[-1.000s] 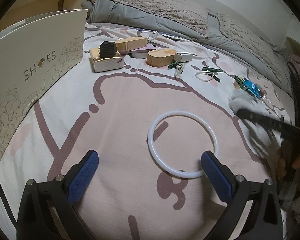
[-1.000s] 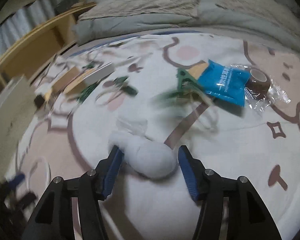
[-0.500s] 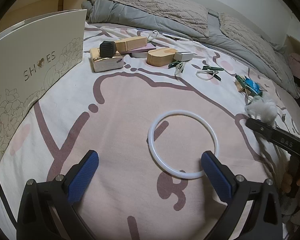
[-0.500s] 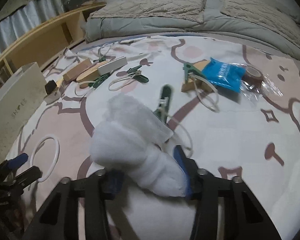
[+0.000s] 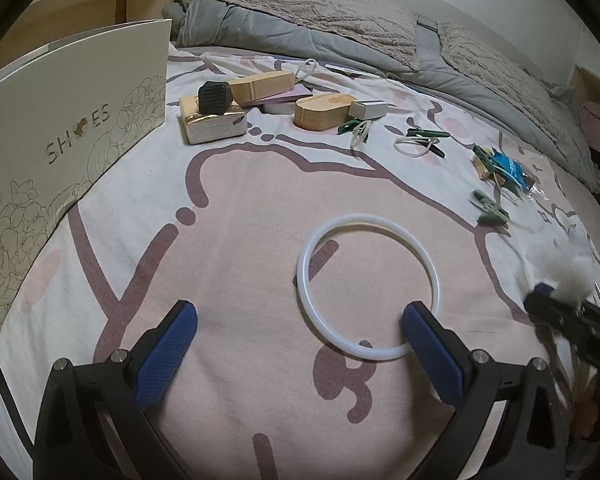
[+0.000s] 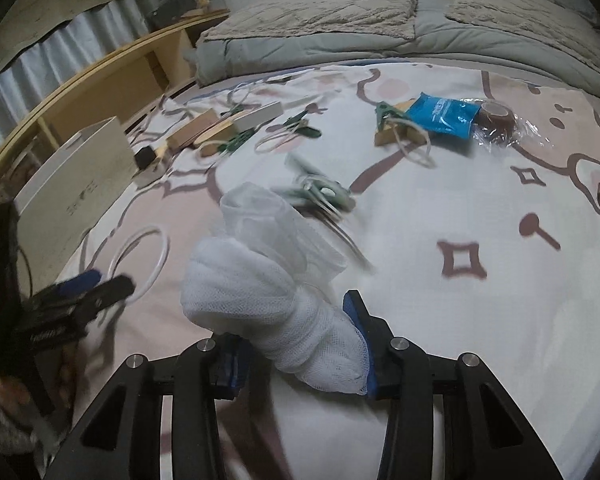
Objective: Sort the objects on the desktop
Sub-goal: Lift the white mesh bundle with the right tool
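Gauze roll: white mesh roll (image 6: 284, 312) pinched between the right gripper (image 6: 300, 356) pads, lifted over the bedsheet (image 6: 480, 320); its loose end sticks forward.
Right jaws: have just been closing, now clamped on the roll.
Left gripper (image 5: 300, 344): fingers spread wide, holding nothing, low over the sheet.
White ring (image 5: 366, 286): flat on the sheet, its near edge just beside the left gripper's right pad.
Open room: bare sheet left of the ring.
Shoe box (image 5: 60, 128): stands along the left edge; inside not visible.
Clutter: wooden blocks (image 5: 316, 110), green clips (image 6: 320, 192) and blue packet (image 6: 440, 114) farther up.

Left hand-held gripper (image 5: 300, 344) gapes; right hand-held gripper (image 6: 300, 344) clamps.
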Action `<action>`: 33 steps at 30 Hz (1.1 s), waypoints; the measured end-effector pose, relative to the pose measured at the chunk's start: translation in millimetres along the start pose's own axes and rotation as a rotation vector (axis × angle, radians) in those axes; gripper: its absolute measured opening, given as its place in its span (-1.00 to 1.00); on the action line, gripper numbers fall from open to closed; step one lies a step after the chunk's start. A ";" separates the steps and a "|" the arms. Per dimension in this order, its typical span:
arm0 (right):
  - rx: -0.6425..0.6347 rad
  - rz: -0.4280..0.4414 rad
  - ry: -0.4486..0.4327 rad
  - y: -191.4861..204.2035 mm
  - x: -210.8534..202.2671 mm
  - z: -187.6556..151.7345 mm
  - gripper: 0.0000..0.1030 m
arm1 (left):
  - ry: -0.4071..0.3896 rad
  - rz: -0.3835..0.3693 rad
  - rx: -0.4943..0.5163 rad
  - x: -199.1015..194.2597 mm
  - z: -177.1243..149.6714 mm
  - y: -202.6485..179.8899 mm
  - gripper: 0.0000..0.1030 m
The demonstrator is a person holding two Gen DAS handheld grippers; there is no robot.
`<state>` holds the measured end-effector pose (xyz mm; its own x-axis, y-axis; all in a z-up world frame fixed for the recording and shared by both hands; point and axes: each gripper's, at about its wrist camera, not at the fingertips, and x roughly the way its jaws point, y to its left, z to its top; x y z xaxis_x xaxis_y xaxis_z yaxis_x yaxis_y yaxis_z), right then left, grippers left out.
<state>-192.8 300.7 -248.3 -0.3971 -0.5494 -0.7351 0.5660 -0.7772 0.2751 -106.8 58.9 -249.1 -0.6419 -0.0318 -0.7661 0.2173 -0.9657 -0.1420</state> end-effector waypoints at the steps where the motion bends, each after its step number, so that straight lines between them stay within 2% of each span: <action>1: -0.005 0.004 0.006 1.4 -2.2 -3.2 -0.15 | 0.000 -0.001 -0.001 -0.1 0.0 0.0 1.00; 8: -0.033 0.036 0.032 7.1 -16.0 -20.1 -0.15 | 0.000 -0.002 -0.002 0.0 0.0 0.3 1.00; 15: -0.017 0.115 0.033 3.4 -23.3 -28.5 -0.15 | -0.001 -0.030 -0.021 -2.3 1.2 2.4 1.00; 23: -0.017 0.131 0.026 4.1 -25.3 -31.8 -0.15 | 0.027 -0.104 -0.074 -7.9 14.4 13.4 1.00; 26: -0.016 0.130 0.026 4.1 -25.1 -32.3 -0.15 | 0.055 -0.102 -0.044 -6.0 21.7 9.5 1.00; 29: -0.014 0.131 0.026 3.9 -25.0 -32.5 -0.15 | 0.089 -0.132 0.016 -4.0 27.3 -0.1 1.00; 33: -0.010 0.134 0.027 3.2 -24.7 -32.5 -0.15 | 0.081 -0.137 0.110 -6.1 31.6 -15.8 1.00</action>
<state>-157.7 321.7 -249.4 -0.2974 -0.6396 -0.7088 0.6198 -0.6940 0.3663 -129.6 66.2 -222.4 -0.5977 0.1188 -0.7929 0.0475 -0.9820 -0.1829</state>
